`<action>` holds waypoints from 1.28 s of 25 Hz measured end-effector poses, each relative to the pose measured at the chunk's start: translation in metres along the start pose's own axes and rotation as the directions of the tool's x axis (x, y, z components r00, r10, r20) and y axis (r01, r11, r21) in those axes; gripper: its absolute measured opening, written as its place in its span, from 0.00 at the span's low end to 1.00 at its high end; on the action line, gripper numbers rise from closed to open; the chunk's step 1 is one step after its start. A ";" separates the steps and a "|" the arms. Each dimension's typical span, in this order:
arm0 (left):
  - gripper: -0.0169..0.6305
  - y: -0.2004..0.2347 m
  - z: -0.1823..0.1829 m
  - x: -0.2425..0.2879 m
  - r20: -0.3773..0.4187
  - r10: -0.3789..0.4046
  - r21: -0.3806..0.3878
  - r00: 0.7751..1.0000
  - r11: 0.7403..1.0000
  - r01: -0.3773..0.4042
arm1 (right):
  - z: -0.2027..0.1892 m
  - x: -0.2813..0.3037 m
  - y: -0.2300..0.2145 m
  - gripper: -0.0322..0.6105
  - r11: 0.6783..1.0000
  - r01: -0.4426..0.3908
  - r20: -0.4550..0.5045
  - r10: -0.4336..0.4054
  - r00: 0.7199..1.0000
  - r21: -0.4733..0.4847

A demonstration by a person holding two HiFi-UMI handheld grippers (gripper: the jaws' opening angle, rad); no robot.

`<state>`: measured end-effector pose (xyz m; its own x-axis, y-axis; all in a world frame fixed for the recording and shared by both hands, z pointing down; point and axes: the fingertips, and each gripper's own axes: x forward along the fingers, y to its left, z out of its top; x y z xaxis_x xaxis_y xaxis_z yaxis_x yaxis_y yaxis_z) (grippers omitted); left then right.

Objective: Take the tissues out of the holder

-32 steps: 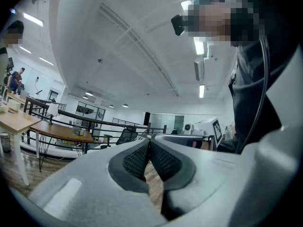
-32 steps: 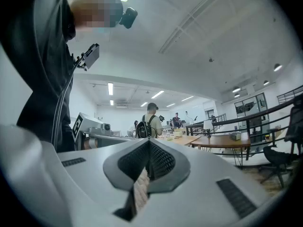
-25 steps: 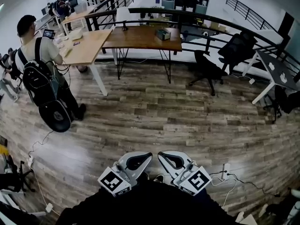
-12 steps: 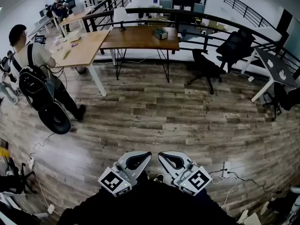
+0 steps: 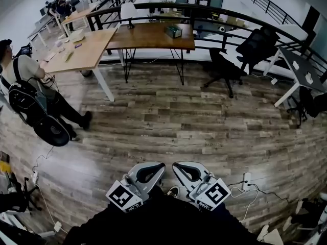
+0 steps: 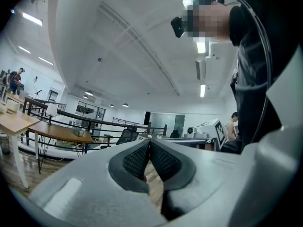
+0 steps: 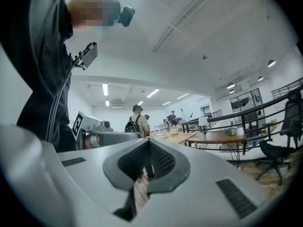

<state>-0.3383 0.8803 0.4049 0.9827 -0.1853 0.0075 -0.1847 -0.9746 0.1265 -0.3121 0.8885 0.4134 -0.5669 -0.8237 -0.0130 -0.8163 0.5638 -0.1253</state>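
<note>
Office floor, wood plank [image 5: 168,121]: bare across the middle.
Dark tabletop [image 5: 148,37], far side, adjoining a light tabletop [image 5: 82,52].
Person with backpack [image 5: 30,93], standing at left beside the light tabletop.
Office chair [image 5: 240,55], black, right of the dark tabletop.
Left tongs [image 5: 157,169] and right tongs [image 5: 181,169]: side by side near the wearer's body, each closed tip to tip, nothing between.
Holder [image 5: 173,31]: small box on the dark tabletop, well apart from both tongs; tissues too small to tell.
</note>
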 end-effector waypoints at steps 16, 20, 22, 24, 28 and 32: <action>0.04 0.095 0.013 0.045 -0.012 -0.052 0.022 0.999 0.998 0.052 | 0.009 0.073 -0.076 0.06 0.999 0.031 -0.009 -0.031 0.999 -0.033; 0.04 0.126 0.016 0.051 -0.009 -0.048 0.021 0.999 0.999 0.048 | 0.012 0.098 -0.091 0.06 0.999 0.027 -0.015 -0.027 1.000 -0.041; 0.04 0.141 0.017 0.052 -0.016 -0.044 0.018 0.999 0.999 0.044 | 0.013 0.111 -0.098 0.06 0.999 0.025 -0.019 -0.026 0.999 -0.045; 0.04 0.155 0.020 0.054 -0.011 -0.043 0.020 0.999 0.999 0.043 | 0.012 0.124 -0.104 0.06 0.998 0.023 -0.033 -0.024 0.999 -0.050; 0.04 0.181 0.024 0.055 -0.005 -0.044 0.025 0.999 0.999 0.044 | 0.014 0.147 -0.115 0.06 0.998 0.025 -0.042 -0.027 0.999 -0.050; 0.04 0.204 0.024 0.054 -0.001 -0.039 0.017 0.999 0.999 0.039 | 0.014 0.168 -0.124 0.06 0.998 0.030 -0.047 -0.033 0.998 -0.051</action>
<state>-0.3230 0.6680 0.4070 0.9891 -0.1472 0.0037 -0.1467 -0.9831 0.1097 -0.3047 0.6789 0.4124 -0.5446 -0.8378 0.0378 -0.8376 0.5411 -0.0750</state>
